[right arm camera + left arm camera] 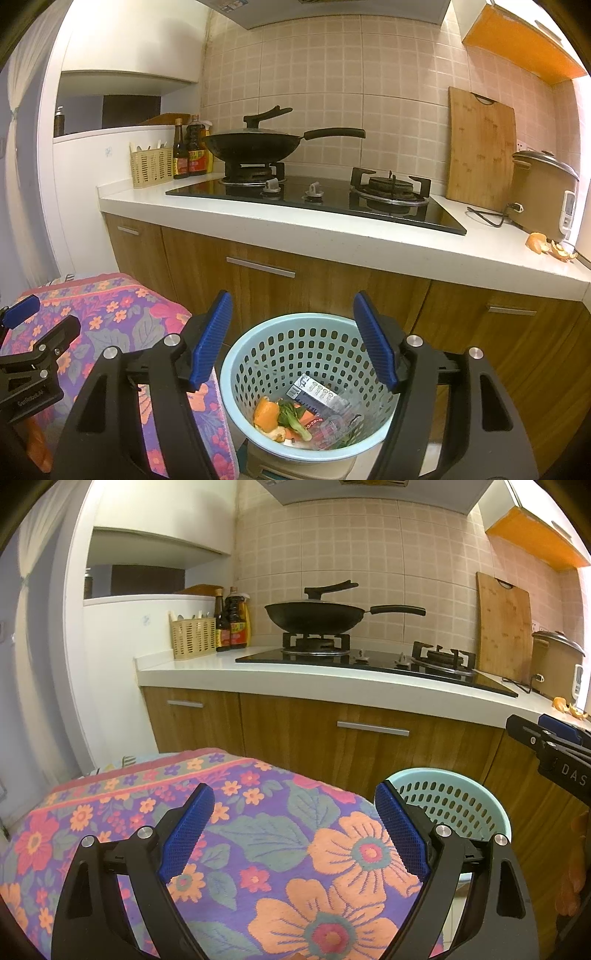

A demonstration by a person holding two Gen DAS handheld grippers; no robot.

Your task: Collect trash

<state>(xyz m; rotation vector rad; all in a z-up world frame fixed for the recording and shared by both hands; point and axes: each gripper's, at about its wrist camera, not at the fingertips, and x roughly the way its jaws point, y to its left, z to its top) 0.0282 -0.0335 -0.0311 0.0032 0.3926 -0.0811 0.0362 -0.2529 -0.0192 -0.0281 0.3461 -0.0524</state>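
A light blue perforated trash basket (pixel 258 354) stands on the floor before the cabinets; it also shows in the left wrist view (pixel 476 797). Inside it lie orange peel (pixel 266 411), green leaves (pixel 291 417) and a plastic package (pixel 317 397). More orange peels (pixel 550 246) lie on the white countertop (pixel 332 230) at the far right, beside the rice cooker; they also show in the left wrist view (pixel 569 707). My right gripper (pixel 291 339) is open and empty above the basket. My left gripper (pixel 295 830) is open and empty above a flowered cloth (pixel 258 830).
A gas hob (pixel 314 199) with a black wok (pixel 255 144) sits on the counter. Sauce bottles (pixel 190 153) and a beige utensil basket (pixel 151 168) stand at the left. A wooden cutting board (pixel 478 151) leans on the tiled wall beside a rice cooker (pixel 543 192) with its cord.
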